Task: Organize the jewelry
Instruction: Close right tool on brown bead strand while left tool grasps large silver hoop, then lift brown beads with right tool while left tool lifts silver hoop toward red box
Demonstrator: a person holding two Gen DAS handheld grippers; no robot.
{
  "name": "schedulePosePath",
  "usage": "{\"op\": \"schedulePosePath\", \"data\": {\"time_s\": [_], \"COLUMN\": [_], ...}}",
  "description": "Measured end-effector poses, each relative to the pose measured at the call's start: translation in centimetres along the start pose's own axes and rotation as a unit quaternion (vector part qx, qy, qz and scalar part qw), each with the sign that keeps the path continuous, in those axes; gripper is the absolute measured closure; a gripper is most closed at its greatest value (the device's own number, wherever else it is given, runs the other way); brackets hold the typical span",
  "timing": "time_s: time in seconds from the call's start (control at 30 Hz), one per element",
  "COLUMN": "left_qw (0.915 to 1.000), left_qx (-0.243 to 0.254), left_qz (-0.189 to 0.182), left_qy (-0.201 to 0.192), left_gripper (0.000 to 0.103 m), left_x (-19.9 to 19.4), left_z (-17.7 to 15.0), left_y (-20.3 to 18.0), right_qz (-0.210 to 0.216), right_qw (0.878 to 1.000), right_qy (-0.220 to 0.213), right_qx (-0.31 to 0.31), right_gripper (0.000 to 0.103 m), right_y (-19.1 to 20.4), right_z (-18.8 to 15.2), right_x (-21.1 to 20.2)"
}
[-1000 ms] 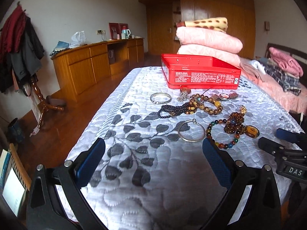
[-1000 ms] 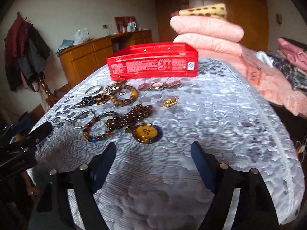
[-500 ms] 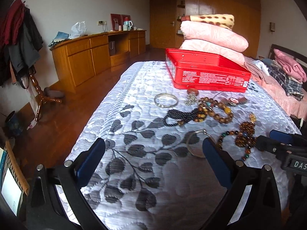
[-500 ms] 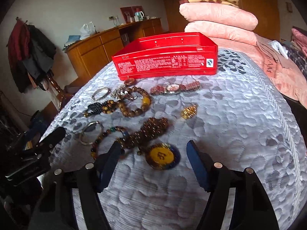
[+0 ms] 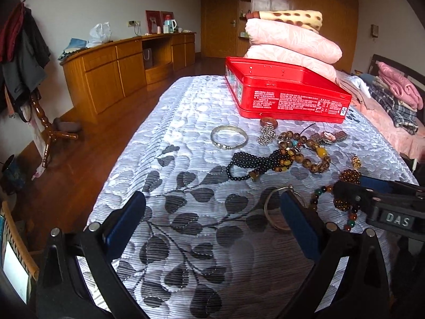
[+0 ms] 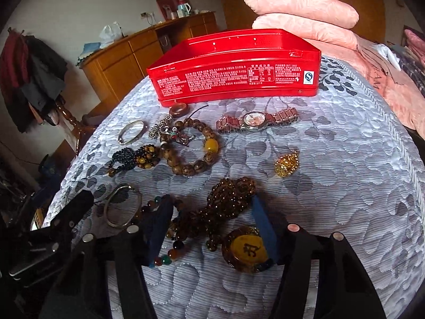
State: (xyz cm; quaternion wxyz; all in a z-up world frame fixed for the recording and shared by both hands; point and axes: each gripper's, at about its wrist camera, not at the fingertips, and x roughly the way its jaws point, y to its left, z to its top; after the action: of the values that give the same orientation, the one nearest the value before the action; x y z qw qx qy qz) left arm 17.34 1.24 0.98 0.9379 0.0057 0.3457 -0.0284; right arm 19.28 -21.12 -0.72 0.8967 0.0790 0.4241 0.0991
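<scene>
While closing on the dark bead strand (image 6: 225, 202), right gripper (image 6: 209, 228) straddles it, jaws just narrowed, pads not yet pressing. Probably limp and light, so likely to sag and drag its amber pendant (image 6: 245, 250); best pinched at the bunched middle. Left gripper (image 5: 212, 223) spread wide, empty, beside a thin silver hoop (image 5: 276, 207). Farther on, 1 watch (image 6: 255, 119), then the red tin (image 6: 239, 66), open-topped, with clear bedspread (image 6: 345, 172) to the right.
</scene>
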Motion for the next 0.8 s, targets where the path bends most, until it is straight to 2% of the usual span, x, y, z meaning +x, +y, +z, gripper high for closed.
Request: {"op": "schedulePosePath", "data": {"time_s": [0.13, 0.17, 0.23, 0.3, 0.4, 0.67, 0.7, 0.8], "left_qw": [1.0, 0.9999, 0.9999, 0.9998, 0.9996, 0.9982, 0.9979, 0.9962], "left_qx": [0.005, 0.006, 0.005, 0.003, 0.004, 0.025, 0.028, 0.031], "left_qz": [-0.005, -0.007, -0.008, -0.011, -0.019, -0.039, -0.039, -0.047], "left_qy": [0.006, 0.008, 0.012, 0.015, 0.021, 0.038, 0.043, 0.065], "left_gripper": [0.005, 0.005, 0.005, 0.005, 0.005, 0.005, 0.008, 0.031], "left_x": [0.2, 0.2, 0.3, 0.4, 0.5, 0.9, 1.1, 1.9], "left_z": [0.0, 0.0, 0.1, 0.1, 0.2, 0.1, 0.1, 0.0], "left_y": [-0.2, -0.2, -0.4, -0.5, -0.9, -3.3, -3.6, -4.3], "right_qz": [-0.009, -0.008, 0.003, 0.011, 0.025, 0.025, 0.026, 0.024], "right_qw": [1.0, 1.0, 1.0, 1.0, 1.0, 1.0, 1.0, 0.999], "right_qy": [-0.004, -0.004, -0.002, -0.003, -0.002, -0.014, -0.015, -0.021], "right_qx": [-0.015, -0.017, -0.02, -0.021, -0.015, -0.004, -0.003, 0.0], "right_gripper": [0.062, 0.069, 0.071, 0.078, 0.079, 0.08, 0.08, 0.08], "right_y": [0.7, 0.7, 0.8, 0.6, 0.0, -1.6, -1.8, -2.4], "right_z": [-0.1, -0.1, -0.1, -0.1, -0.1, -0.2, -0.2, -0.1], "right_x": [0.1, 0.2, 0.2, 0.2, -0.1, -1.5, -1.6, -2.1]}}
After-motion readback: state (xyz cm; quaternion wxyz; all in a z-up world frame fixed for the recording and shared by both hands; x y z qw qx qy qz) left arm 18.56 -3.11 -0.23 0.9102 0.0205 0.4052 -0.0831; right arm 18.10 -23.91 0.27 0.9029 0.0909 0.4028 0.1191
